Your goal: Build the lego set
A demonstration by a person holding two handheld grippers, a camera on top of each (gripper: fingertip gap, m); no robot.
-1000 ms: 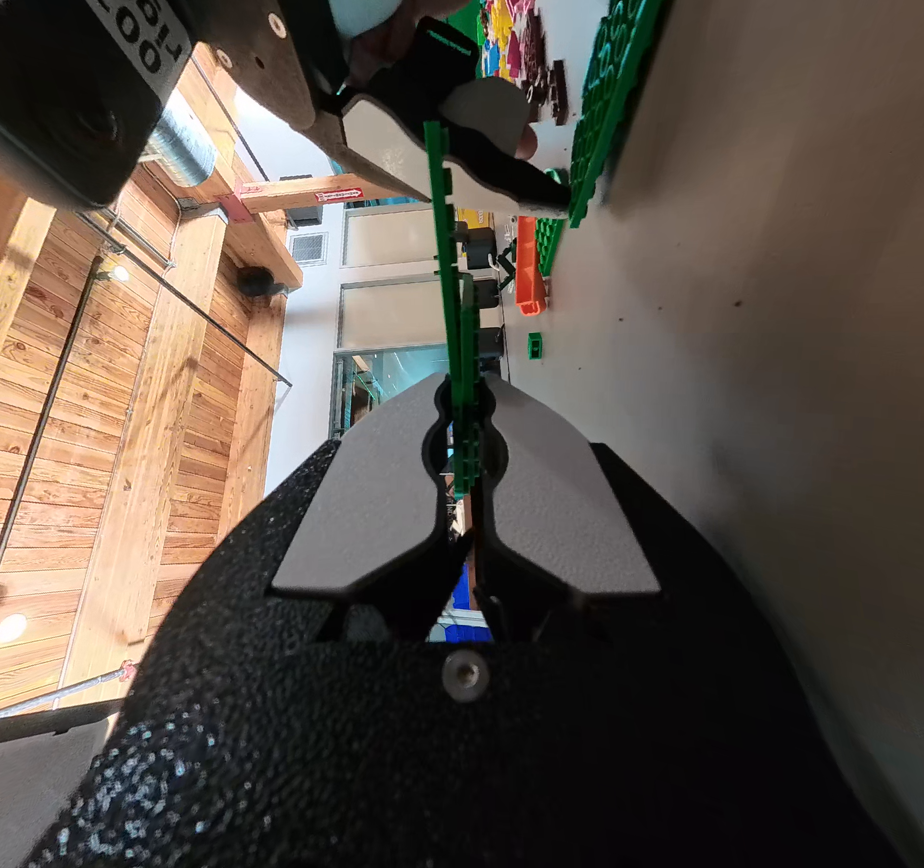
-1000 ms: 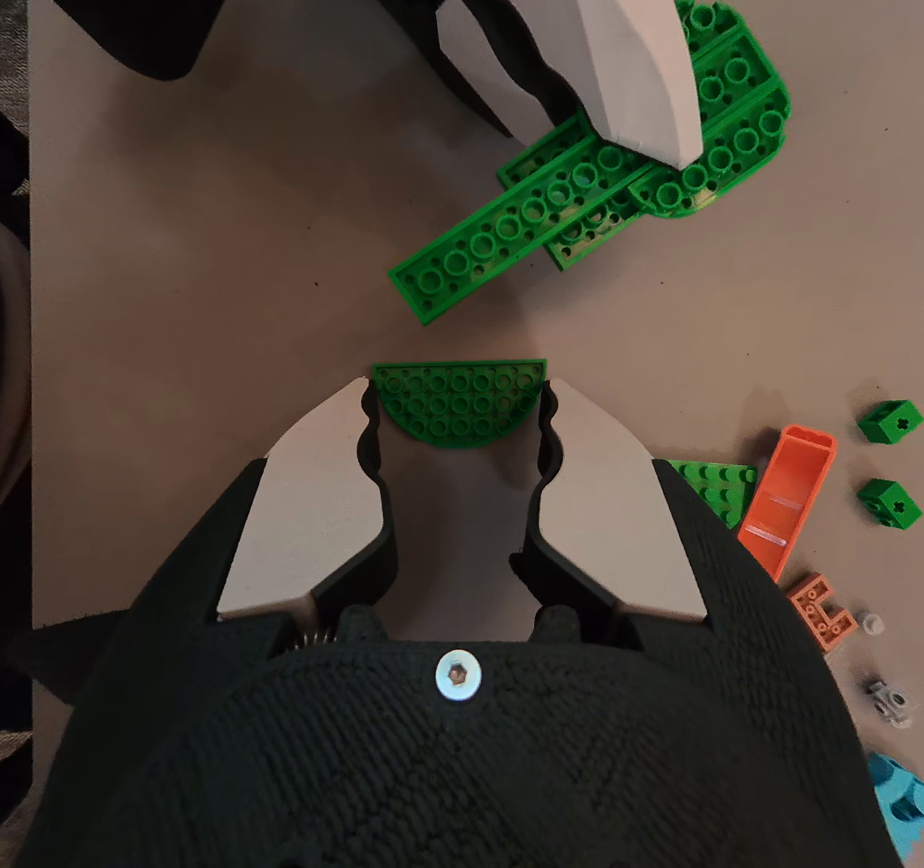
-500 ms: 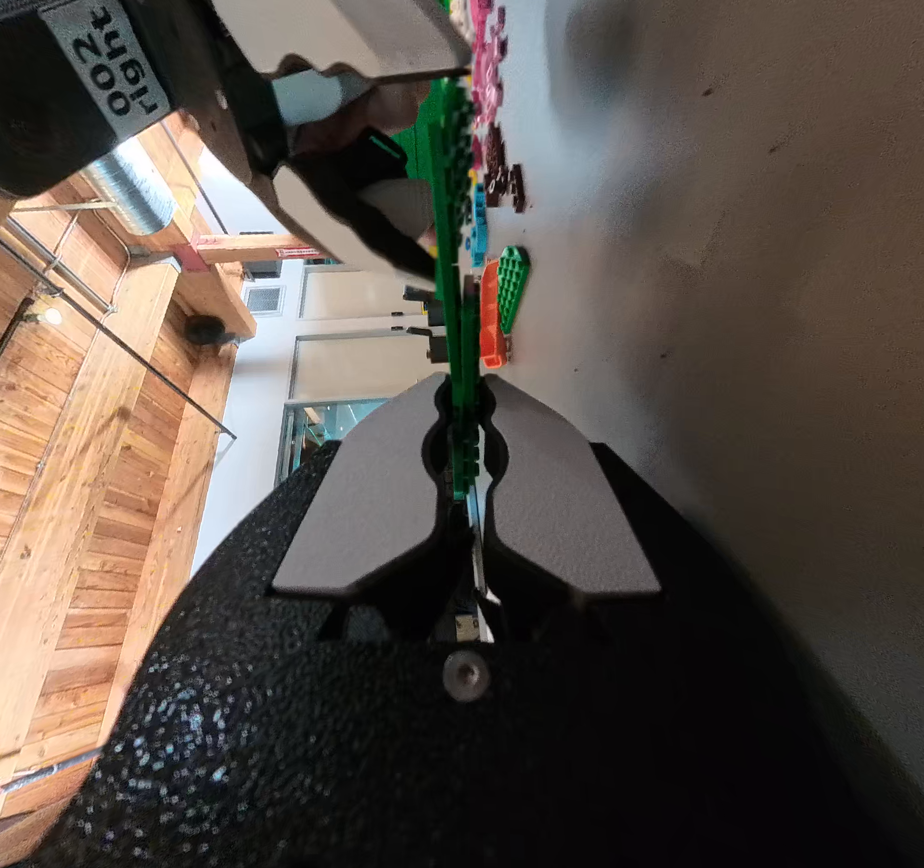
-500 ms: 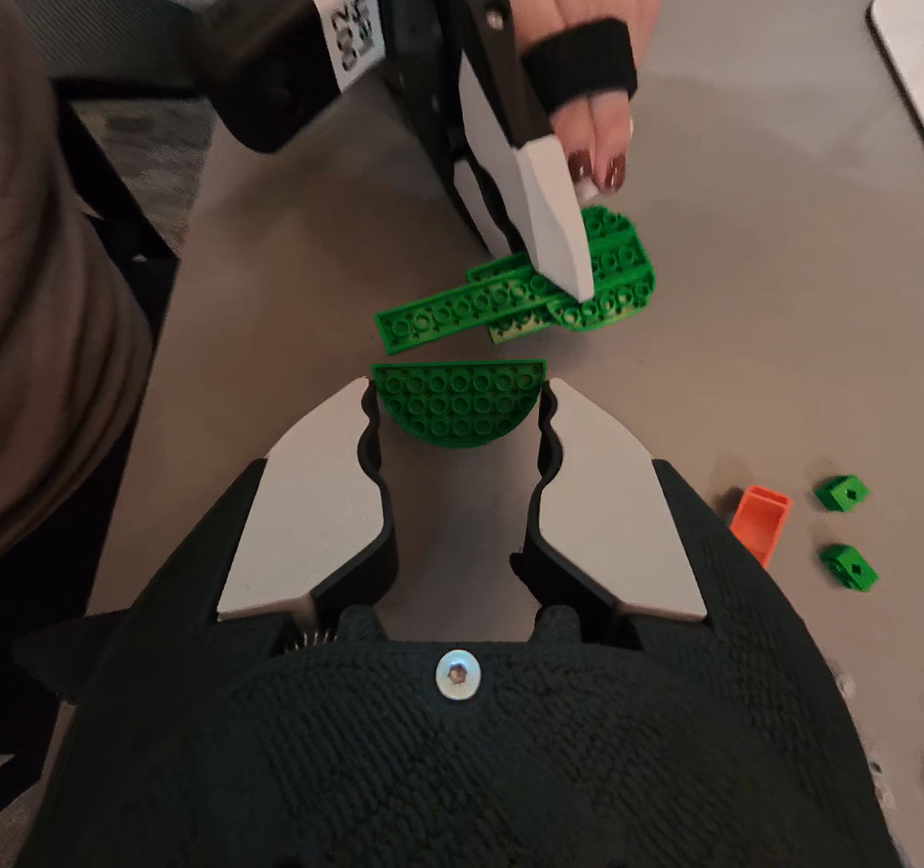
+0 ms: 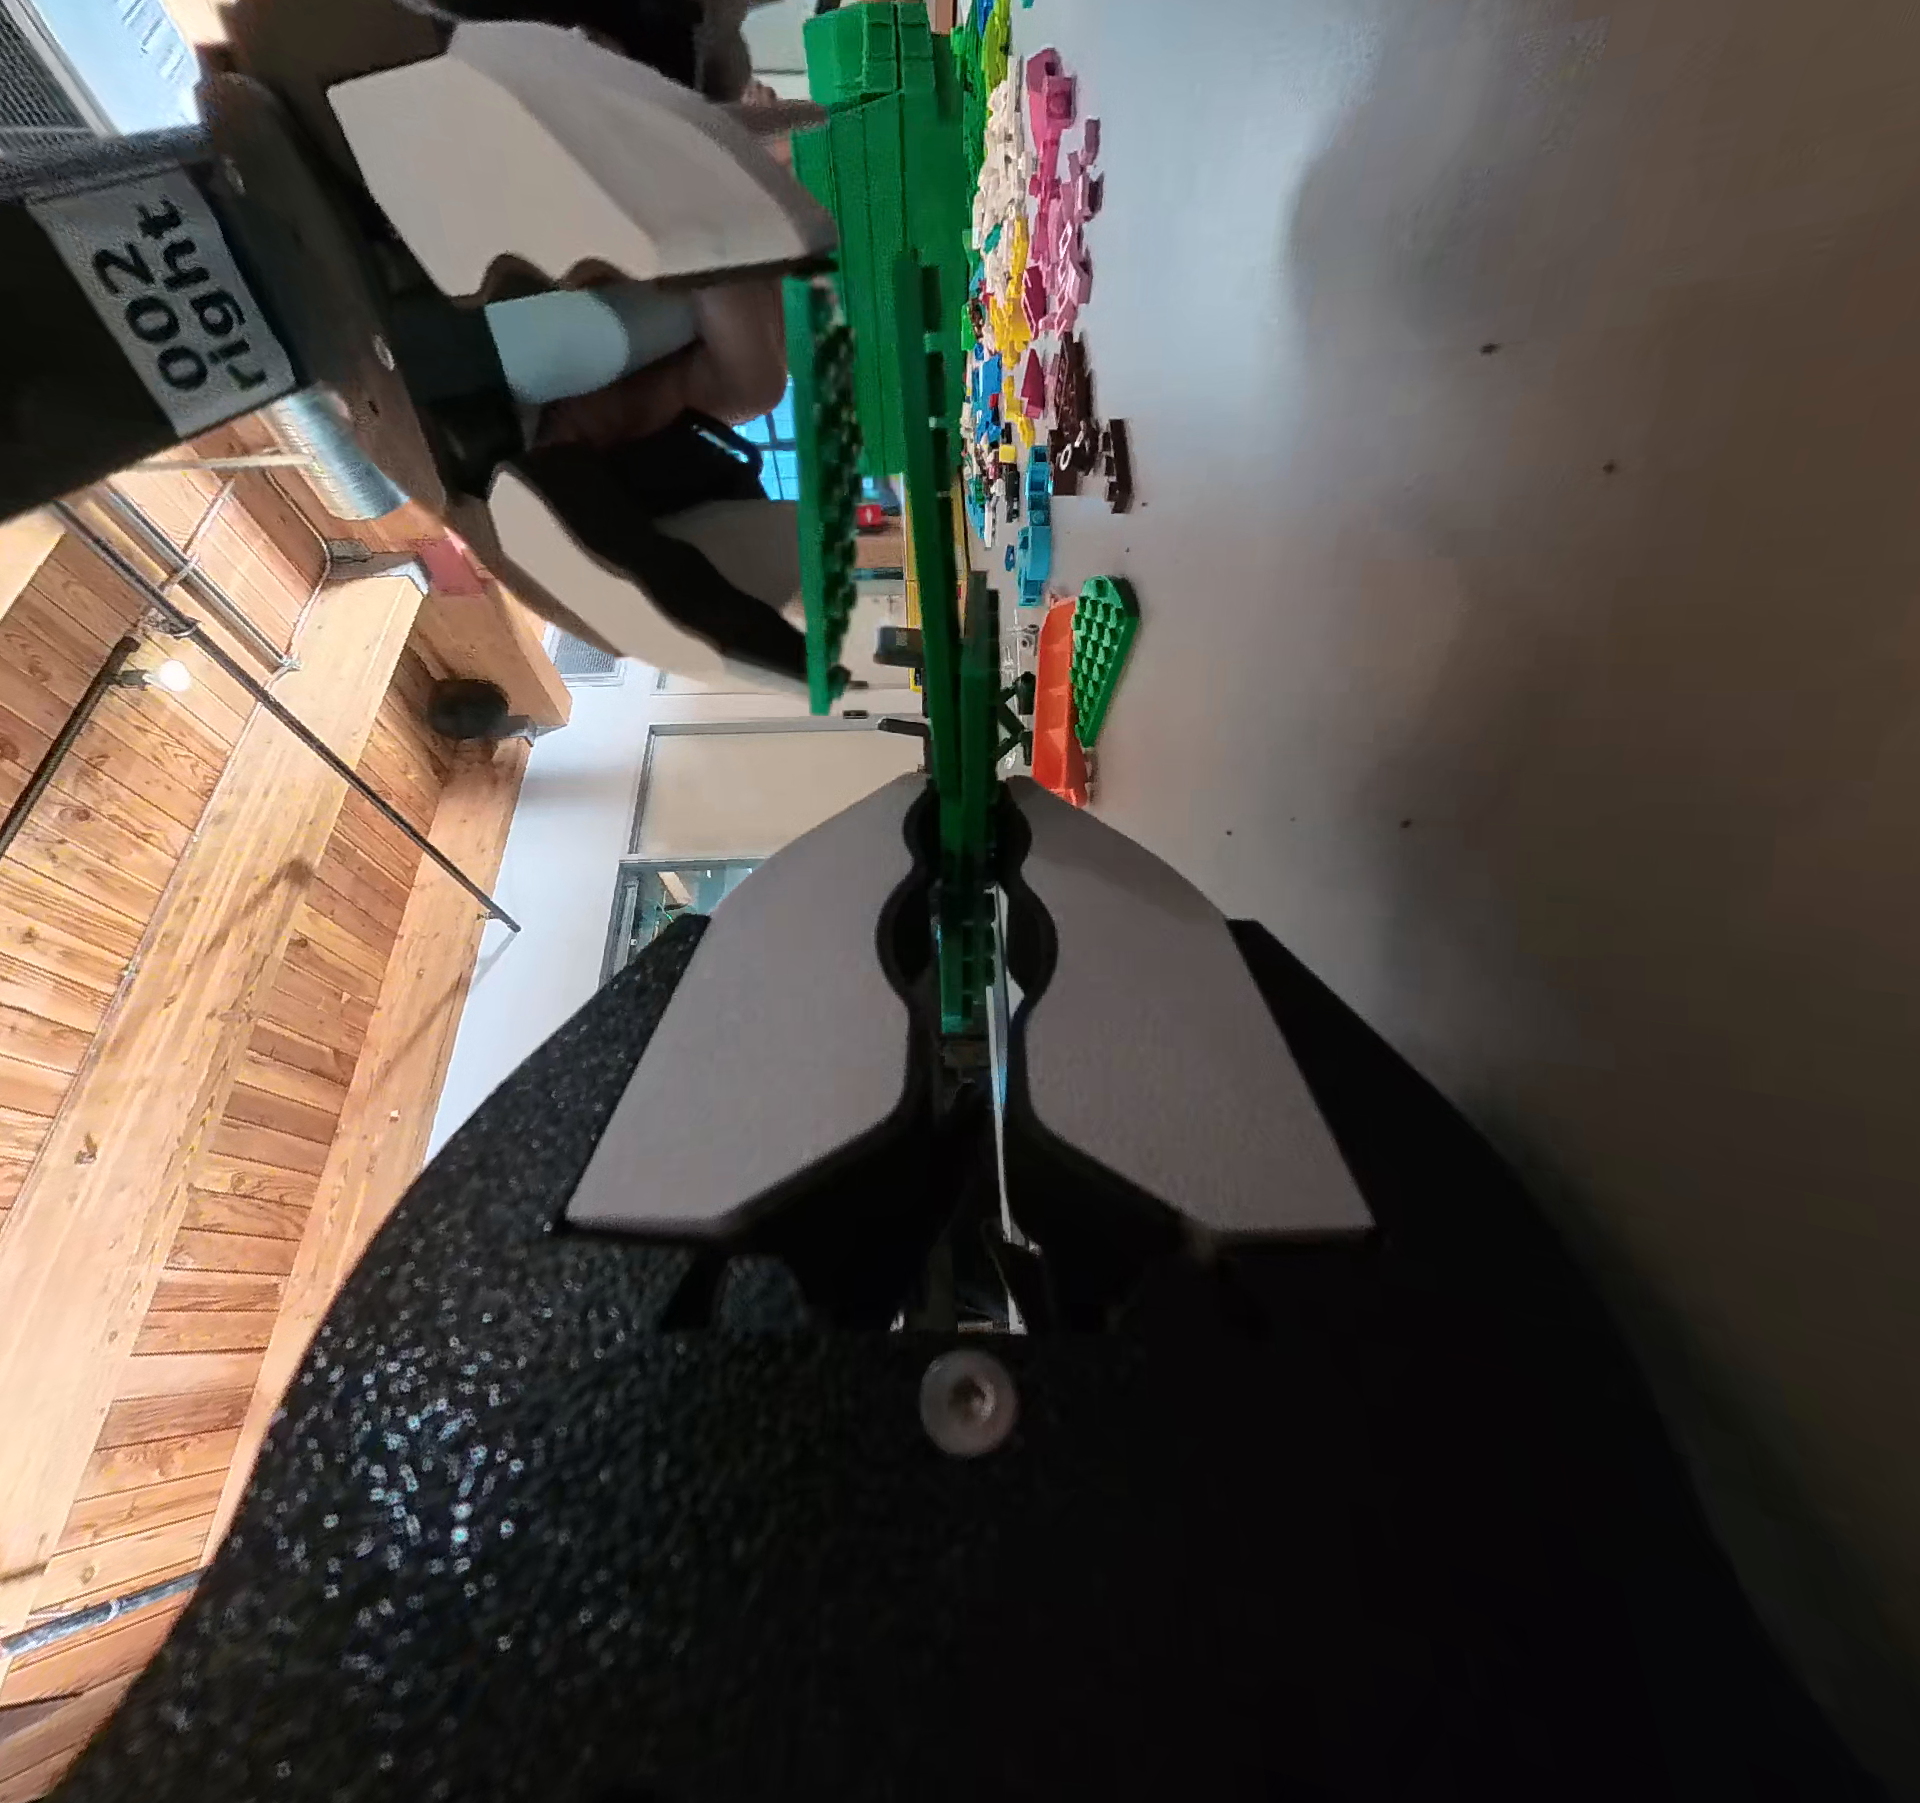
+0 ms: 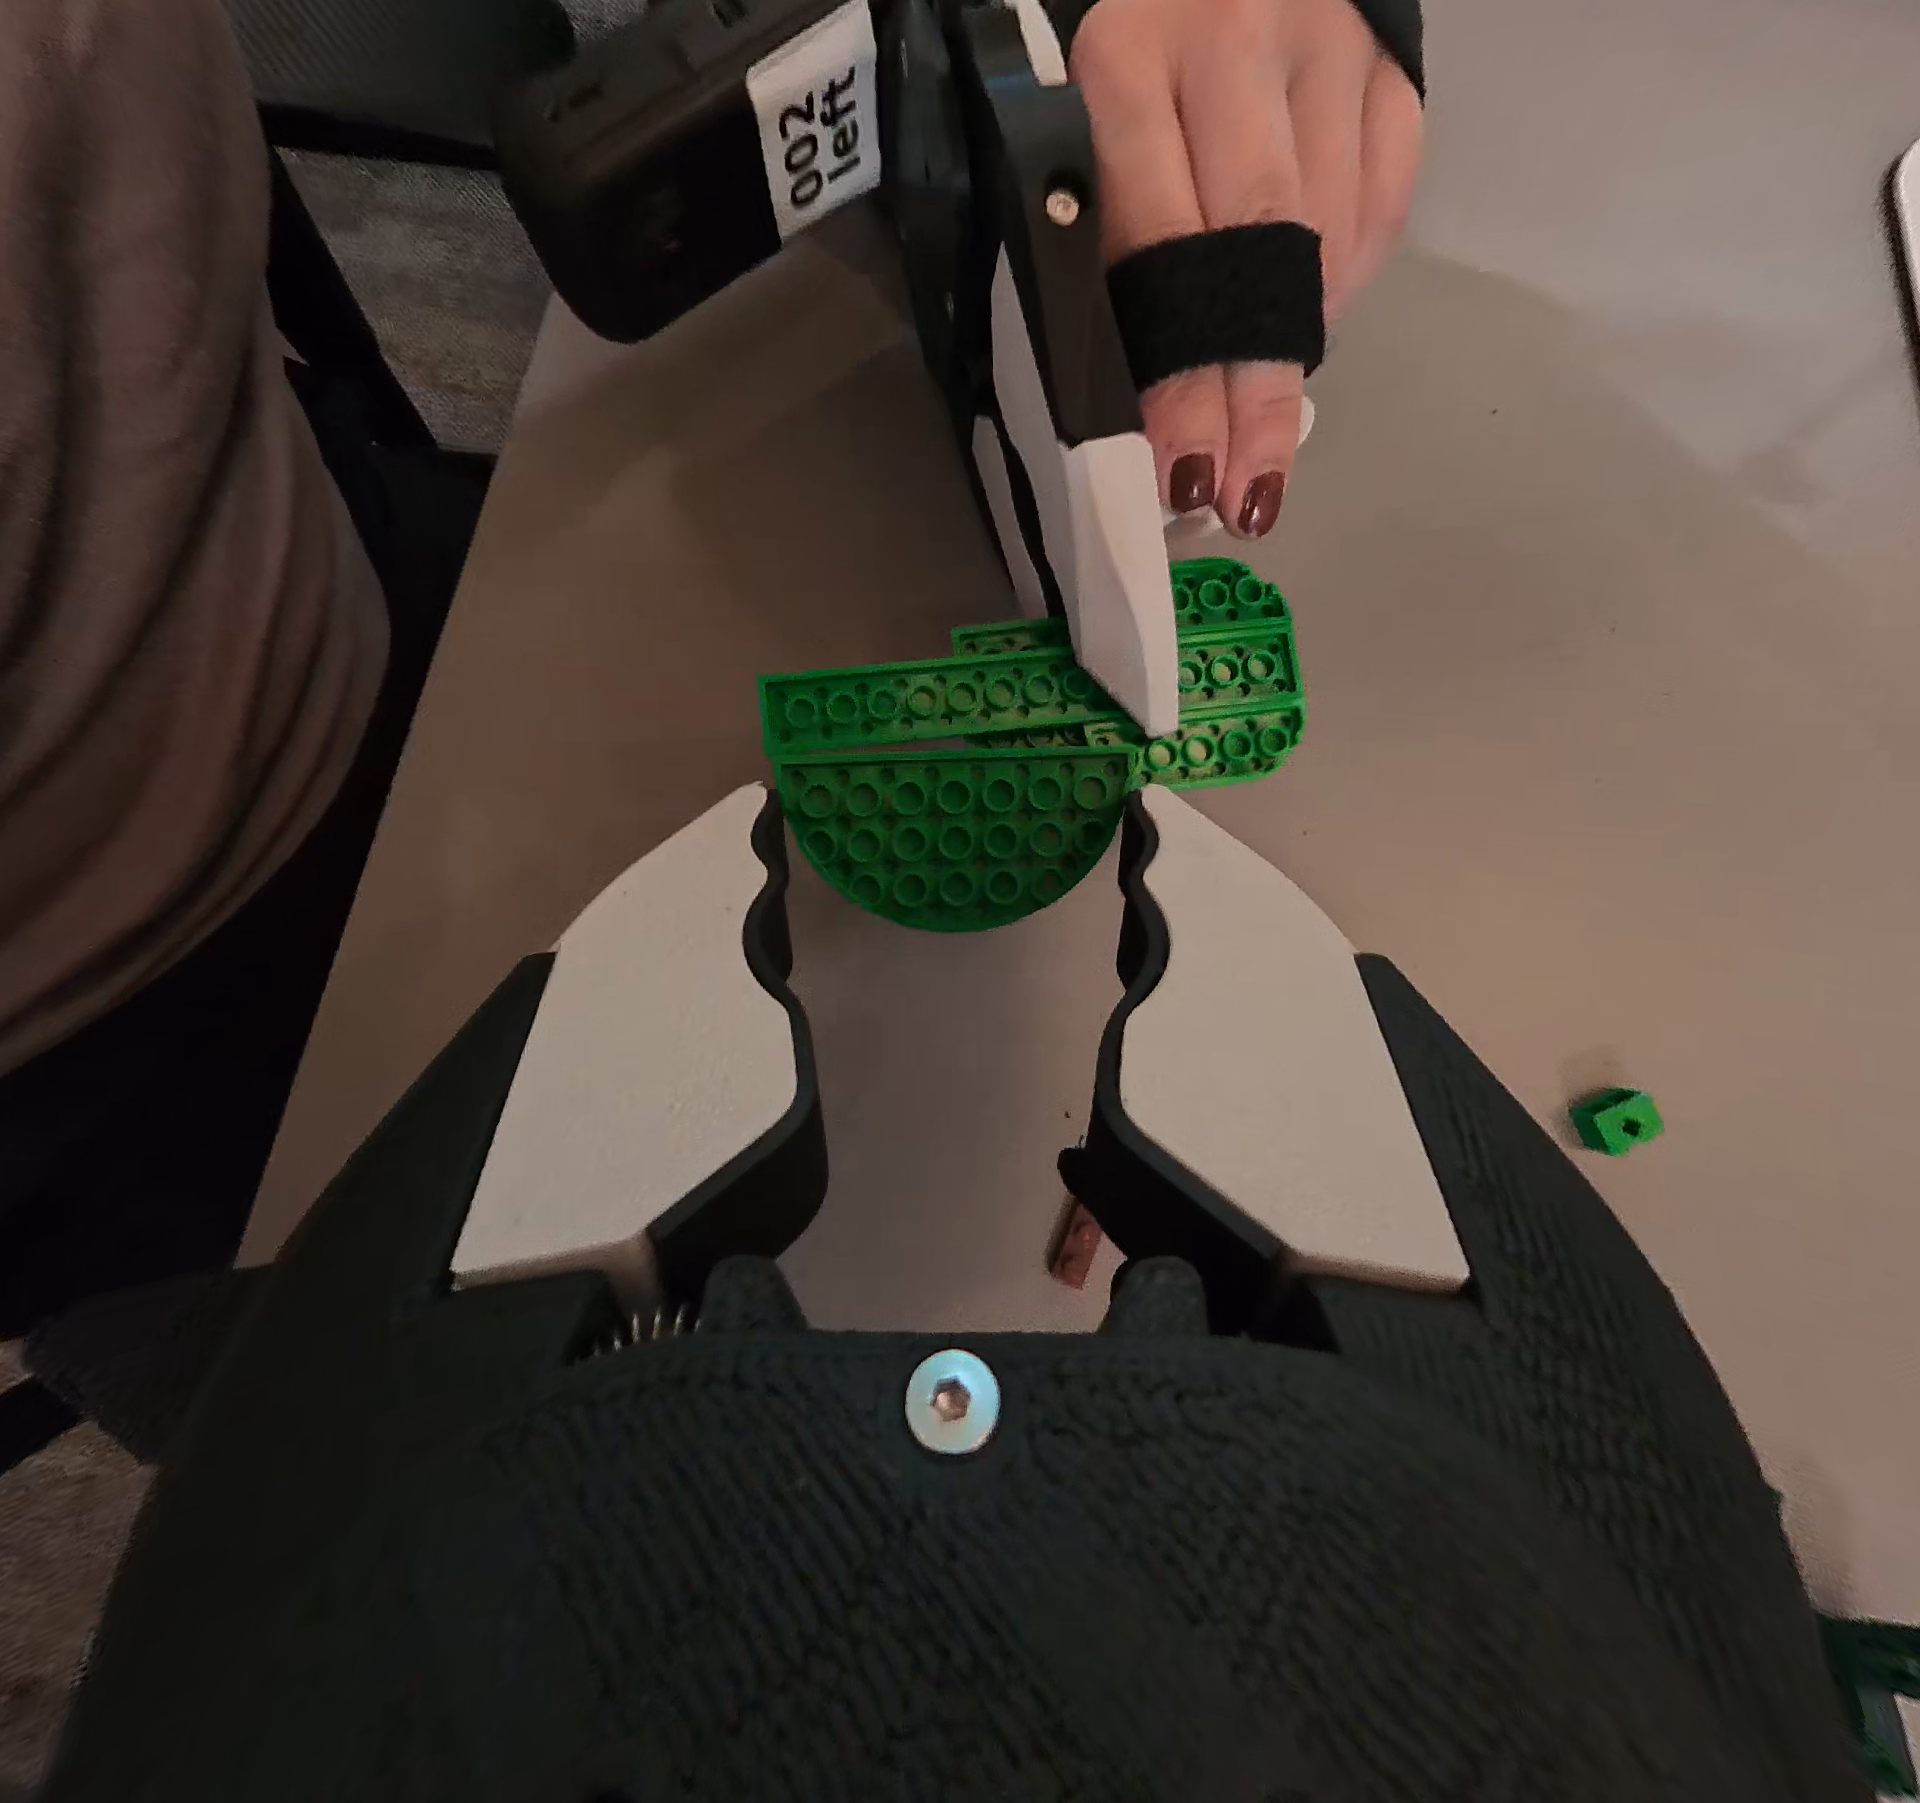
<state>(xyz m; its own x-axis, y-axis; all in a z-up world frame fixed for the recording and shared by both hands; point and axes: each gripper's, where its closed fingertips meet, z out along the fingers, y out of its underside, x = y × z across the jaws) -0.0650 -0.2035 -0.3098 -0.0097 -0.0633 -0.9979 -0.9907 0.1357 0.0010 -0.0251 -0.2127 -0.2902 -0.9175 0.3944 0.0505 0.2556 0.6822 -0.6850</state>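
My left gripper (image 5: 964, 797) is shut on a green plate assembly (image 5: 940, 548), seen edge-on in the left wrist view. In the right wrist view this assembly (image 6: 935, 709) is several overlapped green plates, underside up, held above the table by the left gripper (image 6: 1127, 683). My right gripper (image 6: 951, 803) is shut on a green half-round plate (image 6: 951, 849), gripped by its two corners. The plate's straight edge lies right along the assembly's long plate; contact cannot be told. In the left wrist view the right gripper (image 5: 821, 465) holds that plate (image 5: 836, 506) beside the assembly.
A pile of coloured loose bricks (image 5: 1039, 299), an orange piece (image 5: 1055, 704) and a green wedge plate (image 5: 1103, 647) lie on the grey table (image 5: 1507, 610). A small green cube (image 6: 1616, 1119) lies right of my right gripper. A person's body is at the left. The small green cube (image 6: 1616, 1119) is about 15 centimetres from both grippers' fingertips.
Both grippers have risen from the table. The assembly has turned level, and the half-round plate has closed the gap to its long plate's edge.
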